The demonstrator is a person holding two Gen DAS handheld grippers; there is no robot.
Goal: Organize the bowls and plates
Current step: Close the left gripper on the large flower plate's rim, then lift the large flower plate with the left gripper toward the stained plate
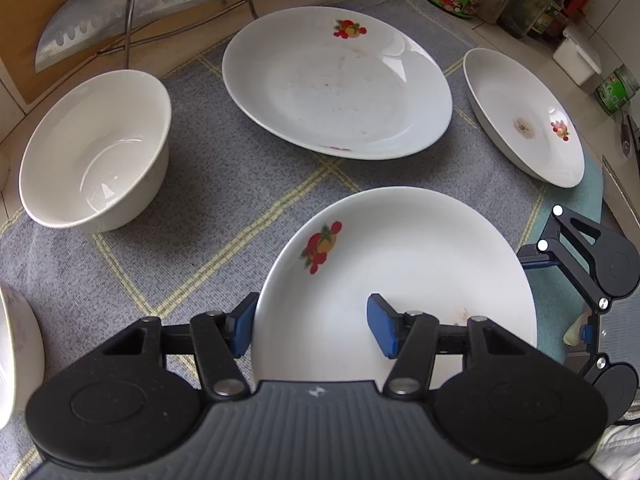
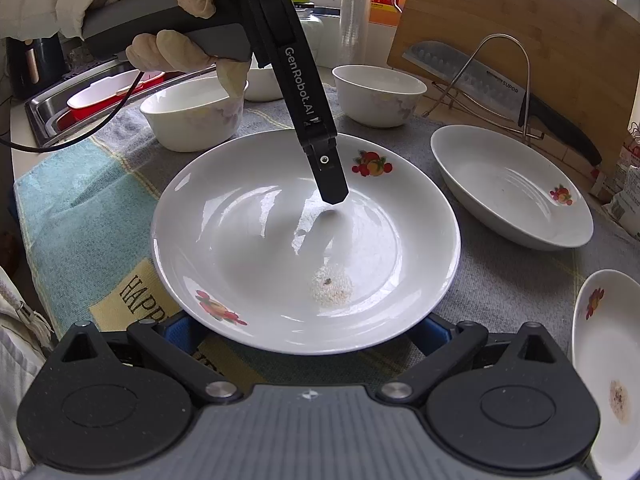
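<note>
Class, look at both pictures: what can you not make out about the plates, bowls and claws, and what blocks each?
- Right wrist view: the right claw has its pads under the big plate, at its near rim; whether they touch it is hidden.
- Left wrist view: that plate's near edge is covered by the body of the left claw.
- Left wrist view: a white dish is cut off by the left edge.
- Right wrist view: a stained plate is cut off by the right edge.

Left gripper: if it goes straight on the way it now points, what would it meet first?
The fruit-print plate: the left gripper straddles its rim, so it would press into that plate at once.
</note>
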